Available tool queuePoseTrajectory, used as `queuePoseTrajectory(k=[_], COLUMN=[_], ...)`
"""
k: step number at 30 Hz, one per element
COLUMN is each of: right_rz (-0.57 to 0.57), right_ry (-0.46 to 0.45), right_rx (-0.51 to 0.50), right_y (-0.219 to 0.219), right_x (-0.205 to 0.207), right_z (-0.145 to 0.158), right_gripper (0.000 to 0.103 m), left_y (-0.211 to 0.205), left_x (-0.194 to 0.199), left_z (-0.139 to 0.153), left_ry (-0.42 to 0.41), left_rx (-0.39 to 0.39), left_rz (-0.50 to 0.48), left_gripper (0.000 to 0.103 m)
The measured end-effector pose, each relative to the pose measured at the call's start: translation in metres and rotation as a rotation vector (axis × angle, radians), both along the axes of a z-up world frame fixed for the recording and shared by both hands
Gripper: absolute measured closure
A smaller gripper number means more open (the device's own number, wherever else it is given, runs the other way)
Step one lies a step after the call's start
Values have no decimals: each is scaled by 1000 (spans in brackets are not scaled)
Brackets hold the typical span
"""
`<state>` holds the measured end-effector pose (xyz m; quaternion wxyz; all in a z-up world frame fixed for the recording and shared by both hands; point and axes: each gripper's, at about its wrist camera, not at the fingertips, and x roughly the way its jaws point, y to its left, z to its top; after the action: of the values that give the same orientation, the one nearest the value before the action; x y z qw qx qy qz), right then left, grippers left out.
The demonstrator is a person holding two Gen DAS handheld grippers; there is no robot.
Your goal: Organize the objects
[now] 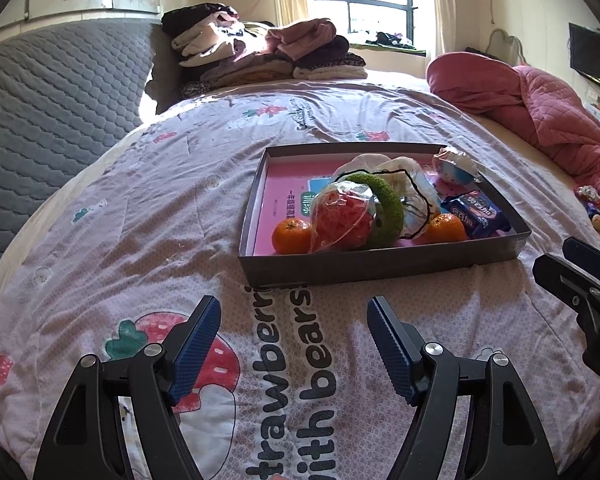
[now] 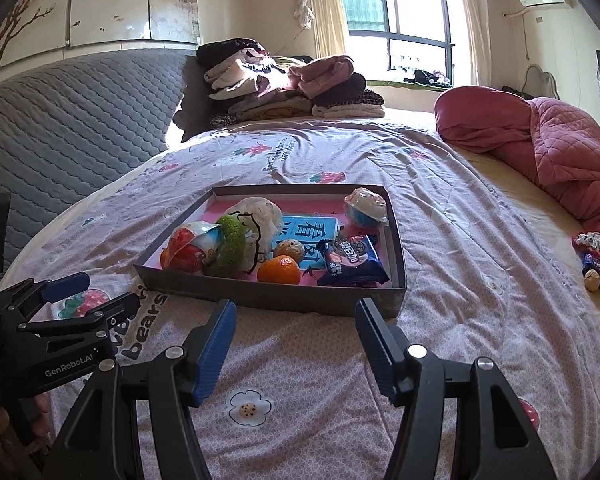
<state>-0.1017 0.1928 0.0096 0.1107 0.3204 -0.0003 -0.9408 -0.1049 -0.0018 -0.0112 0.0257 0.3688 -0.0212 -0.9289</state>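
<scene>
A shallow grey box tray (image 1: 380, 266) (image 2: 268, 294) with a pink floor lies on the bed. In it are two oranges (image 1: 291, 235) (image 2: 279, 270), a red ball in clear wrap (image 1: 342, 220) (image 2: 186, 252), a green fuzzy ring (image 1: 388, 208) (image 2: 232, 244), a blue biscuit pack (image 1: 476, 210) (image 2: 352, 262), a white-and-blue wrapped ball (image 1: 454, 166) (image 2: 366, 206) and a walnut (image 2: 292, 250). My left gripper (image 1: 294, 312) is open and empty, just short of the tray's near wall. My right gripper (image 2: 296, 314) is open and empty at the tray's near right corner.
Several small loose items (image 2: 592, 258) (image 1: 594, 208) lie on the bed at the far right. A pink quilt (image 2: 540, 148) is bunched at the right. Folded clothes (image 2: 292, 84) are stacked at the back. A grey quilted headboard (image 2: 68, 120) is on the left.
</scene>
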Motion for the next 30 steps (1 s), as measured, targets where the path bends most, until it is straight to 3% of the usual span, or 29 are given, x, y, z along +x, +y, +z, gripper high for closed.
queuePoseTrajectory(k=[30], right_rz=[-54], right_ry=[3], right_rx=[36], right_y=[1], right_x=[2], right_z=[-34], right_gripper=[42], left_y=[1], left_x=[6], left_z=[-28], left_ry=[20], left_rx=[63], left_rz=[-20], left_gripper=[26])
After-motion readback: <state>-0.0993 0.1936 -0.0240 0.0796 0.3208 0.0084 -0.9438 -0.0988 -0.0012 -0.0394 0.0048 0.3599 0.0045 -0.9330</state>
